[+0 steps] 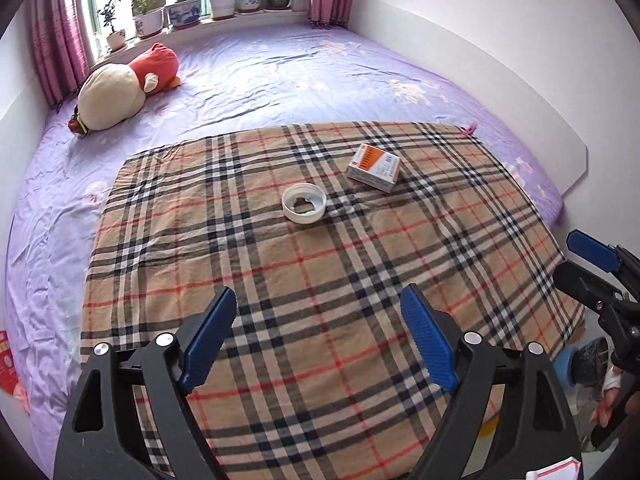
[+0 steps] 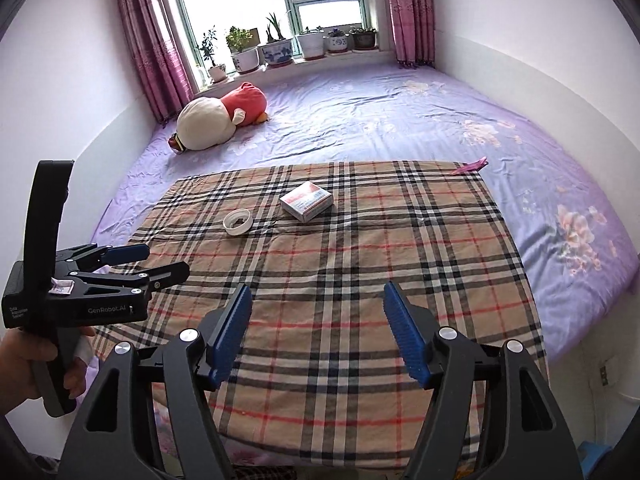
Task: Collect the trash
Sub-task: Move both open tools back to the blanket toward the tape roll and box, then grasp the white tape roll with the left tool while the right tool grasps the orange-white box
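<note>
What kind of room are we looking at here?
Most likely a bedroom at home: a wide bed with a purple sheet, a plush toy lying on it, and potted plants along the curtained window sill.

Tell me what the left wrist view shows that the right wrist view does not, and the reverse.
Only the left wrist view shows a red packet at the bed's left edge and a blue round object below the blanket's right corner.

Only the right wrist view shows the hand gripping the left gripper from the side.

Both show the white lid, the small box, the plaid blanket, the plush toy, and the open right gripper.
</note>
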